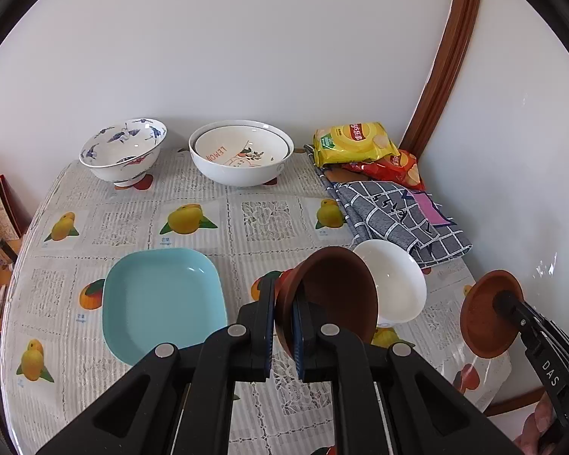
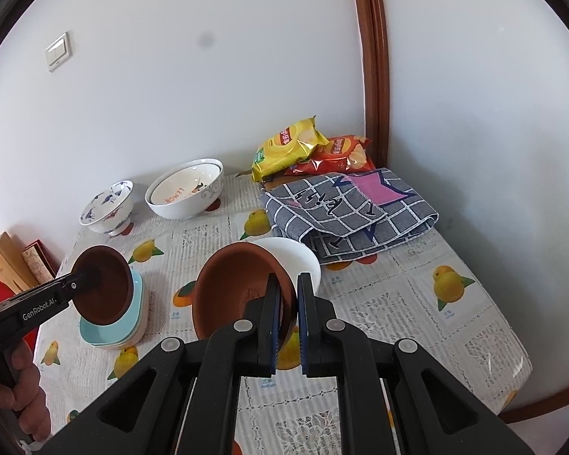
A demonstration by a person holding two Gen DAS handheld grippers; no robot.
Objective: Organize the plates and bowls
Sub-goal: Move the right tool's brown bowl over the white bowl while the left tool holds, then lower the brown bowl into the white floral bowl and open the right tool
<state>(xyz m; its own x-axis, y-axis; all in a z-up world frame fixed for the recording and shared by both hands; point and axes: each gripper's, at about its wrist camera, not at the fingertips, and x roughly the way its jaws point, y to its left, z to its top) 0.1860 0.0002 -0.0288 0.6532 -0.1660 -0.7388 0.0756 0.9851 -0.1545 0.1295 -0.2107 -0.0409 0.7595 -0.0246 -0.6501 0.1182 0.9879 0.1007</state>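
Observation:
My left gripper (image 1: 284,295) is shut on the rim of a brown bowl (image 1: 334,295), held tilted above the table between a pale blue square plate (image 1: 163,303) and a white bowl (image 1: 394,284). My right gripper (image 2: 289,284) is shut on the rim of a second brown bowl (image 2: 239,292), tilted just in front of the white bowl (image 2: 303,258). In the right wrist view the left gripper (image 2: 93,276) holds its brown bowl (image 2: 106,288) over the blue plate (image 2: 113,330), which tops a short stack. The right gripper (image 1: 502,301) with its brown bowl (image 1: 489,314) shows at the table's right edge.
A blue-patterned footed bowl (image 1: 125,151) and a large white bowl (image 1: 242,155) with a lemon-print bowl nested inside stand by the back wall. Chip bags (image 1: 352,144) and a folded checked cloth (image 1: 398,216) fill the back right corner. Boxes (image 2: 26,261) stand off the left edge.

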